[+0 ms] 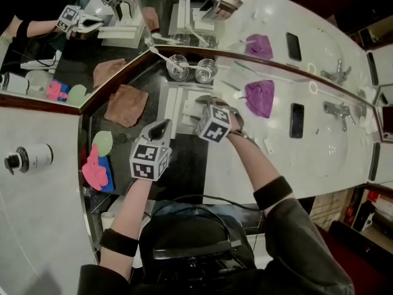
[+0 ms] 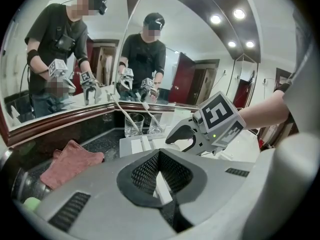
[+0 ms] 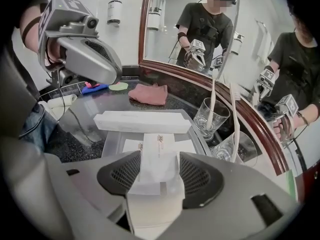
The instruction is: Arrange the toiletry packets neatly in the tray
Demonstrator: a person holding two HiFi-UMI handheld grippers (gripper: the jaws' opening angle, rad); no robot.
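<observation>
The right gripper (image 3: 159, 170) is pictured with jaws spread wide about a white toiletry packet (image 3: 158, 154), which the pads seem not to press, its far end over the clear tray (image 3: 111, 145) on the dark counter. The left gripper (image 2: 159, 176) is held pressed together and empty. One flat packet (image 3: 131, 145) is seen laid in the tray and a long white box (image 3: 142, 121) lies across its far rim. Squaring up is judged to remain. A small logo is printed on the packet; it cannot be read.

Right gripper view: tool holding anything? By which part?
White rectangular paper packet: its near end stands between the jaws; whether they press it cannot be told.
</observation>
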